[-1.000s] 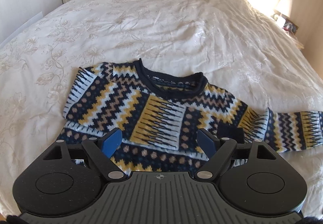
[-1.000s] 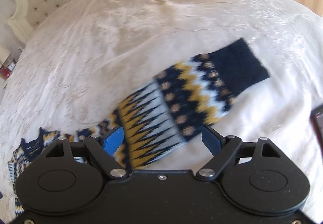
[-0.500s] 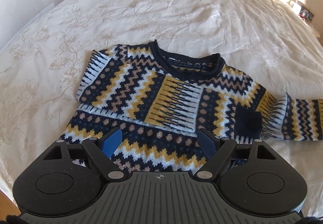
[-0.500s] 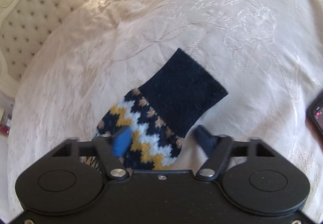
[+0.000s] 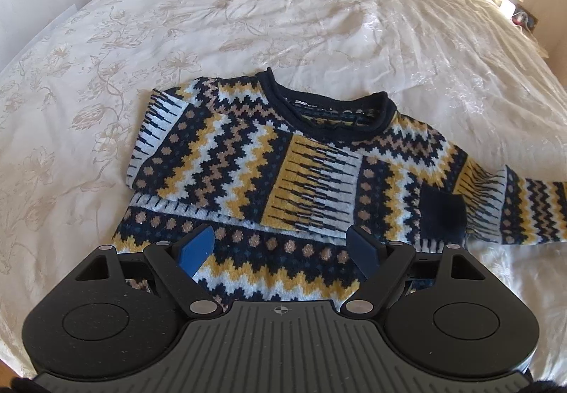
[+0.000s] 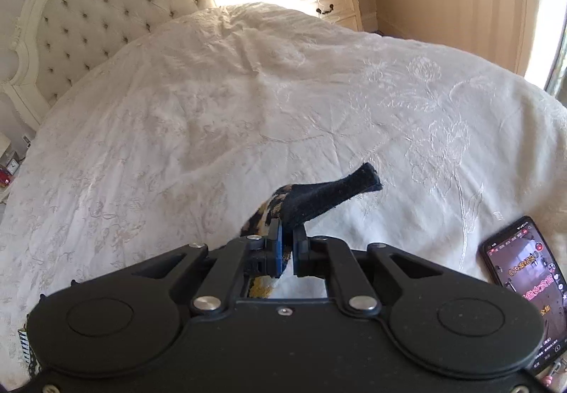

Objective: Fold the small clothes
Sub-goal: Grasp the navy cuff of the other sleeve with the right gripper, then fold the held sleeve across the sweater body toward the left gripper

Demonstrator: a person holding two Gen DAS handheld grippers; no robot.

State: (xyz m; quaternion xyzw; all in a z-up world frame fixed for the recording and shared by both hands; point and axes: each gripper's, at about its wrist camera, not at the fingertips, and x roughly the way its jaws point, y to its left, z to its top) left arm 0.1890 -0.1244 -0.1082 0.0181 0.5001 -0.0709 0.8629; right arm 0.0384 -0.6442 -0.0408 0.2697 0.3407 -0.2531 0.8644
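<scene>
A small knit sweater [image 5: 276,180] in navy, yellow, white and tan zigzags lies flat on the bed. Its left sleeve is folded across the chest, and its right sleeve [image 5: 531,212] stretches off to the right. My left gripper [image 5: 283,247] hovers open over the sweater's lower hem, nothing between its fingers. In the right wrist view my right gripper [image 6: 287,237] is shut on the sleeve's navy cuff [image 6: 326,198]. The cuff is lifted off the bedspread and sticks out past the blue pads.
A cream embroidered bedspread [image 5: 283,21] covers the whole bed. A tufted headboard [image 6: 99,13] stands at the far end, with nightstands [image 6: 336,3] at the sides. A phone [image 6: 528,290] with a lit screen lies on the bed, right of my right gripper.
My right gripper slid along the sleeve to its navy cuff, shut on it and lifted it off the bed. My left gripper tipped slightly toward the sweater's hem and stayed open.
</scene>
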